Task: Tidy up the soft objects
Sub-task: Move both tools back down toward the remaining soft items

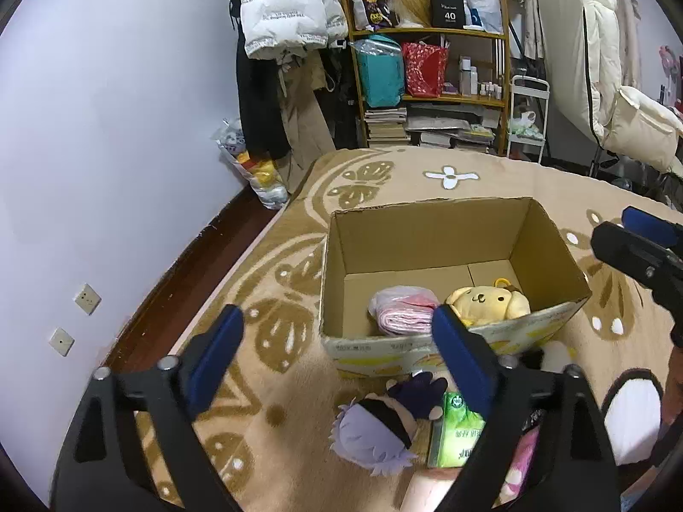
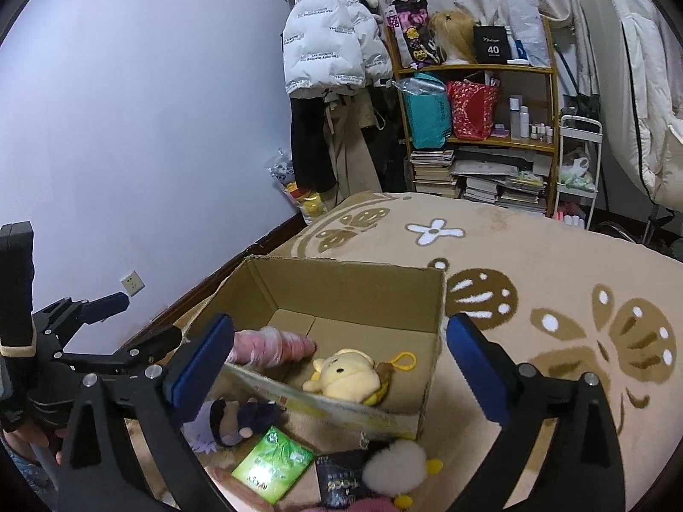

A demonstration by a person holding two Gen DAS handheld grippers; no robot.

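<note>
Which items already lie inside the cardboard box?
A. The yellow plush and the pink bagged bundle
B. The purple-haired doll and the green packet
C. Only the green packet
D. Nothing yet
A: the yellow plush and pink bagged bundle lie on the floor of the cardboard box.

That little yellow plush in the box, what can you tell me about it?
The yellow plush is a soft, floppy-eared dog face with dot eyes and a small nose. A yellow plastic clip ring hangs from it. It lies on the floor of the open cardboard box, near the front wall, beside a bagged pink bundle. Neither gripper touches it.
</note>
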